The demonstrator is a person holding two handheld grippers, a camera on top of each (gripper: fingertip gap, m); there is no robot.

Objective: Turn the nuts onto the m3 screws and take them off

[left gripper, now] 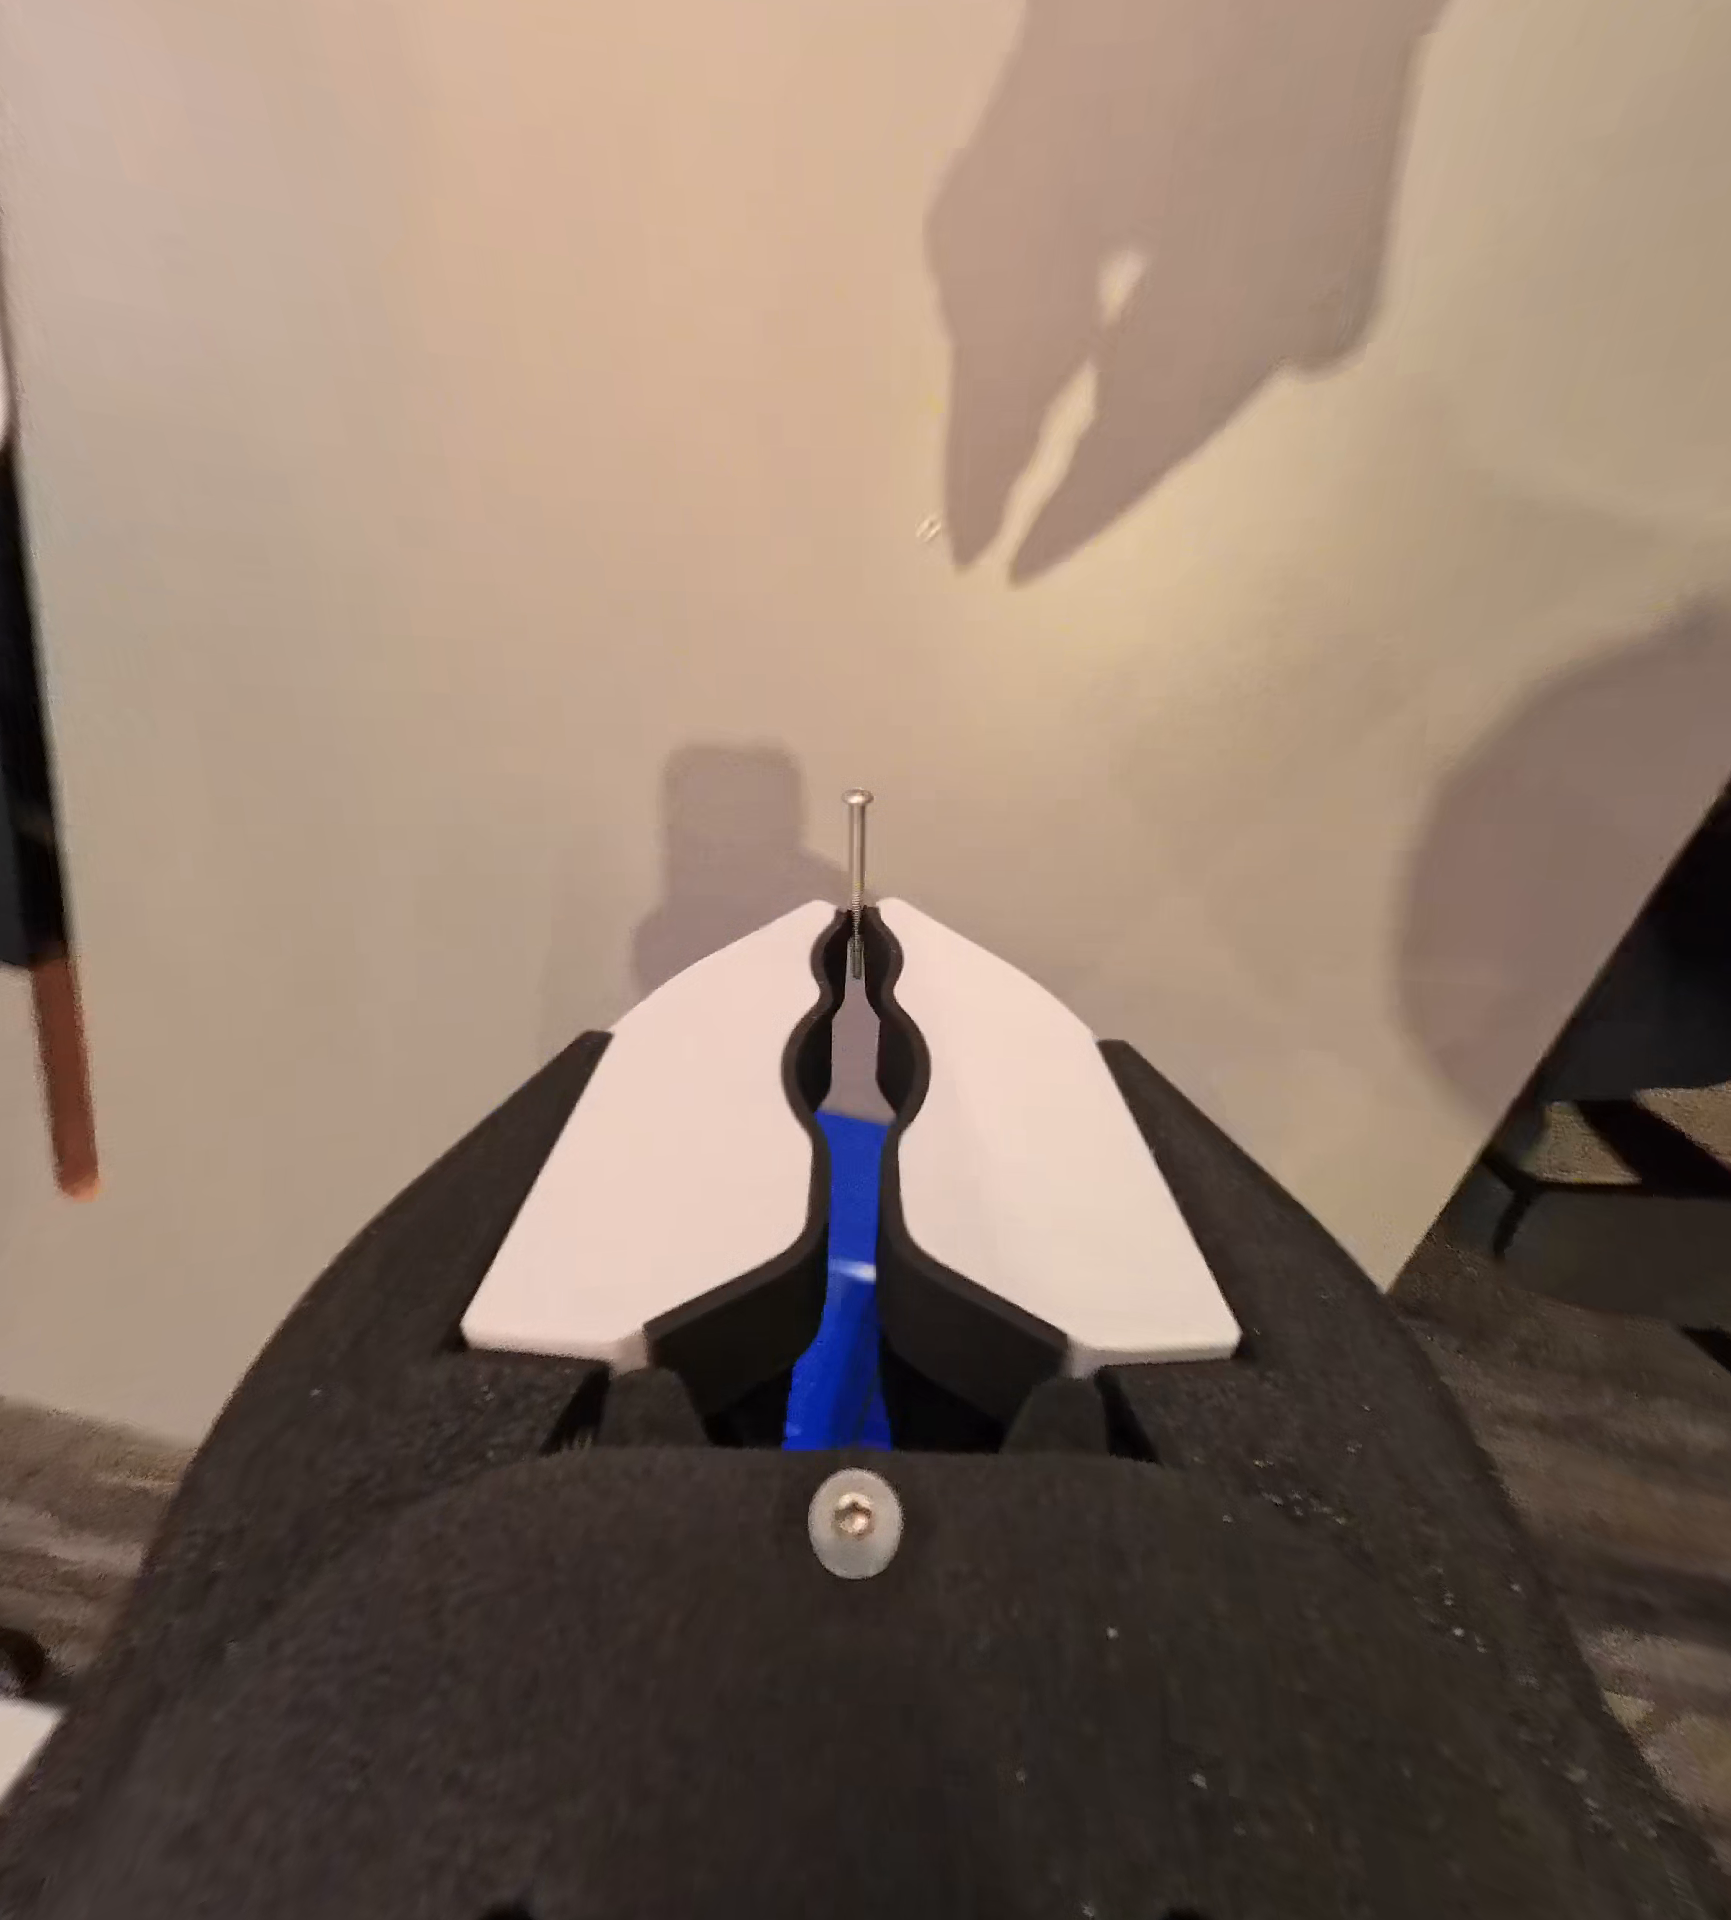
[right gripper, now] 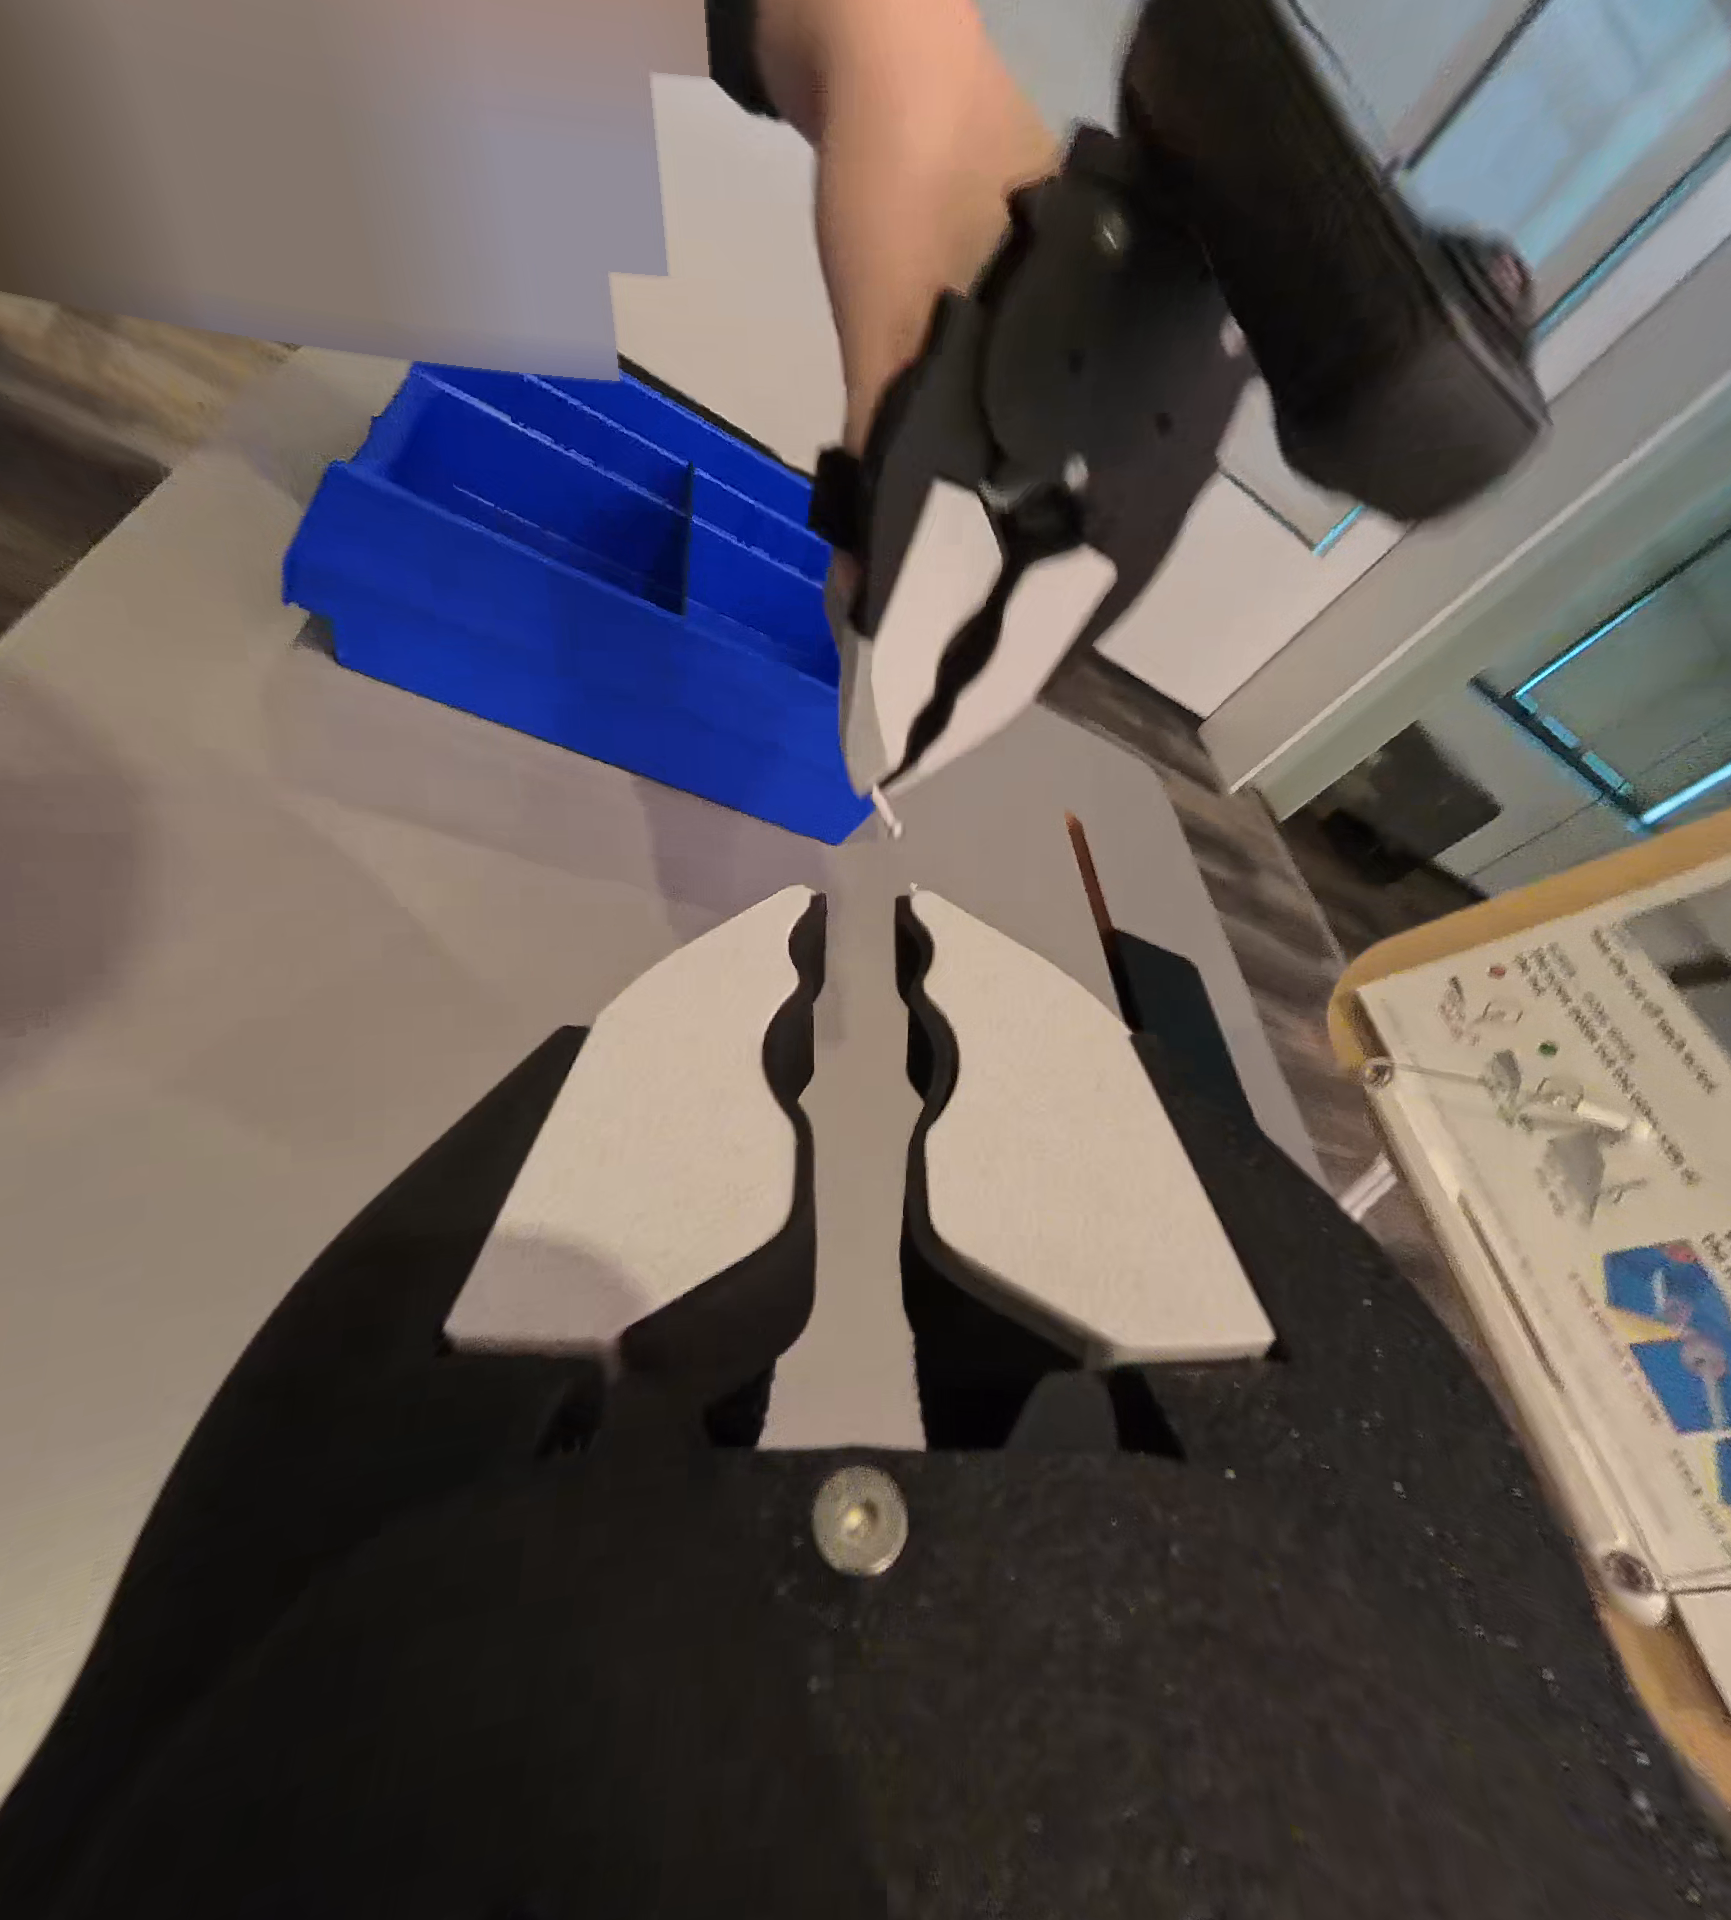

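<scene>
Steel screw (left gripper: 857,852) pinched in closed left gripper (left gripper: 857,912); right gripper (right gripper: 861,894) parted, empty; blue bin (right gripper: 549,561) only in right view

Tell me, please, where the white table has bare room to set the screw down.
The table is bare left of the blue bin and in front of it, toward the right gripper. It is crowded by the bin, where the left gripper holds the screw.

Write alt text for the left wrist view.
The left tongs, white-faced on black arms, are shut on a thin silver metal screw that sticks out head-first past their tips. Beyond lies a pale beige tabletop crossed by grey shadows.
</scene>
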